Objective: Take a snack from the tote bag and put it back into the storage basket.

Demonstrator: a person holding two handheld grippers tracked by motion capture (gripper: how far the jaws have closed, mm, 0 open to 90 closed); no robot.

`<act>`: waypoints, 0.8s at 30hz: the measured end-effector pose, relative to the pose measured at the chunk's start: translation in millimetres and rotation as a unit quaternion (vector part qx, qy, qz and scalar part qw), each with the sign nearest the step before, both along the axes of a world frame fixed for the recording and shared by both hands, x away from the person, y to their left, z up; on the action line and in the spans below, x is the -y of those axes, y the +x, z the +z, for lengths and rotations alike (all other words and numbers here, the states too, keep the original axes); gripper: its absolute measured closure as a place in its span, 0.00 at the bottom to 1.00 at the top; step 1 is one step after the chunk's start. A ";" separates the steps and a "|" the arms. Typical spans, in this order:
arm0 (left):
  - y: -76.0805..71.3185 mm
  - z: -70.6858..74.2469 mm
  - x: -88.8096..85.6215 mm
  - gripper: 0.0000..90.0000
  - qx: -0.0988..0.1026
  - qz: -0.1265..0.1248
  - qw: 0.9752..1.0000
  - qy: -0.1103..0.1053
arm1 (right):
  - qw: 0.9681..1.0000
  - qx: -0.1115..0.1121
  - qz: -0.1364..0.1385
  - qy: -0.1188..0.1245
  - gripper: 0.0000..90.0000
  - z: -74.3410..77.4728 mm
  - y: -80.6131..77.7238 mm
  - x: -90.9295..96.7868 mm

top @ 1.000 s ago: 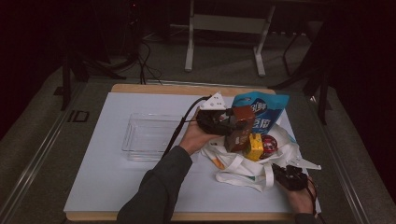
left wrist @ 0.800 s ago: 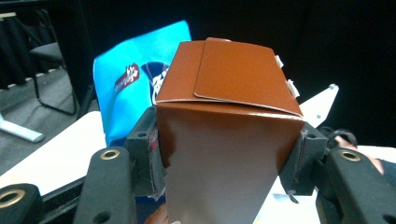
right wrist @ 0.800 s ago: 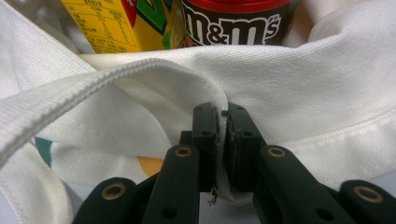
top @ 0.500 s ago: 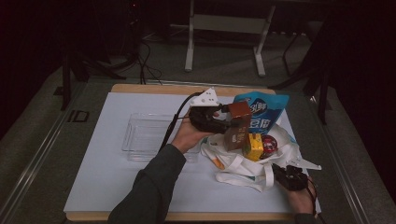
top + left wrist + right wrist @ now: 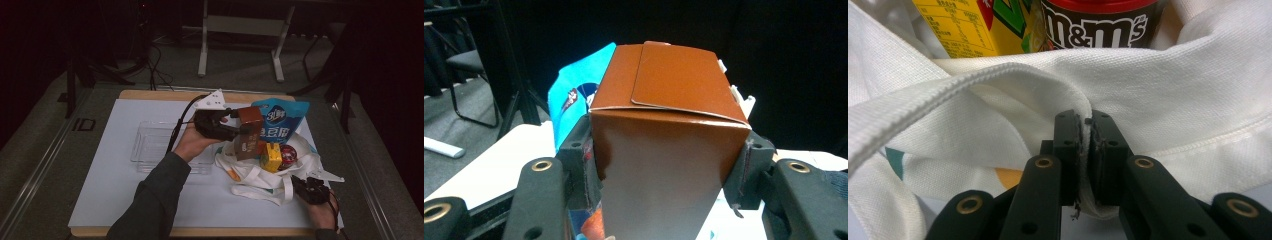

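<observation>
Over on the counter (image 5: 115, 200), at nine o'clock of the middle, a clear plastic tray (image 5: 150, 145) lying flat on the white surface. Just at its three o'clock edge, the left tool (image 5: 239, 131) raised off the counter, pinching a brown carton (image 5: 249, 131) by its two side walls. Seen along the left tool (image 5: 664, 165) from its own camera, pads pressed on either flank of the brown carton (image 5: 669, 165), folded top flap facing up toward twelve o'clock, carton tilted a little. Behind it, at ten o'clock in that view, a blue snack pouch (image 5: 574, 100); from above, the same blue snack pouch (image 5: 280, 120) standing at one o'clock of the carton. Below the carton, at five o'clock, a white cloth bag (image 5: 260, 180) slumped open on the counter, with a yellow box (image 5: 271, 157) and a dark M&M's tub (image 5: 289, 156) side by side, touching, in its mouth. Down at four o'clock of the bag, the right tool (image 5: 300, 184) low on the counter. From its own camera, the right tool (image 5: 1087, 150) pressed together on a fold of the white cloth bag (image 5: 1173, 100), fabric squeezed between the pads, yellow box (image 5: 968, 25) at eleven o'clock and M&M's tub (image 5: 1093, 25) at twelve beyond the hem.
</observation>
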State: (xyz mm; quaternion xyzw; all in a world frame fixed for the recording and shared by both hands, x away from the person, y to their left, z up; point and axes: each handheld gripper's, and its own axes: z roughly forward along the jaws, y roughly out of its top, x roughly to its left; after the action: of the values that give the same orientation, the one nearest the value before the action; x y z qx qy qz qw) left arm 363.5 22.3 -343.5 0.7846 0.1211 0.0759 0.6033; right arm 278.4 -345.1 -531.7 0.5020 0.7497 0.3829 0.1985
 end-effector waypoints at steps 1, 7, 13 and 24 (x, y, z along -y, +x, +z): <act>-0.2 0.9 -2.1 0.48 0.001 0.000 1.000 0.000 | 1.000 0.000 0.000 0.000 0.92 -0.1 0.0 0.2; -0.7 5.2 -16.2 0.48 -0.002 0.004 1.000 -0.008 | 1.000 0.001 -0.001 0.006 0.91 -0.8 0.3 1.5; -2.6 9.6 -29.8 0.48 0.000 0.012 1.000 -0.010 | 1.000 -0.002 -0.003 0.003 0.90 -0.2 0.5 0.3; -3.8 17.1 -55.3 0.48 0.007 0.028 0.999 -0.012 | 1.000 0.000 -0.004 0.006 0.90 -1.1 0.4 0.7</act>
State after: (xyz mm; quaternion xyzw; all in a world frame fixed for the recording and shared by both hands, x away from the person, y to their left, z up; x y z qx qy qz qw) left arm 359.7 77.6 -326.5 0.7728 0.1398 0.0970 0.6114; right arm 278.8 -345.9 -532.9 0.5057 0.7454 0.3870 0.1973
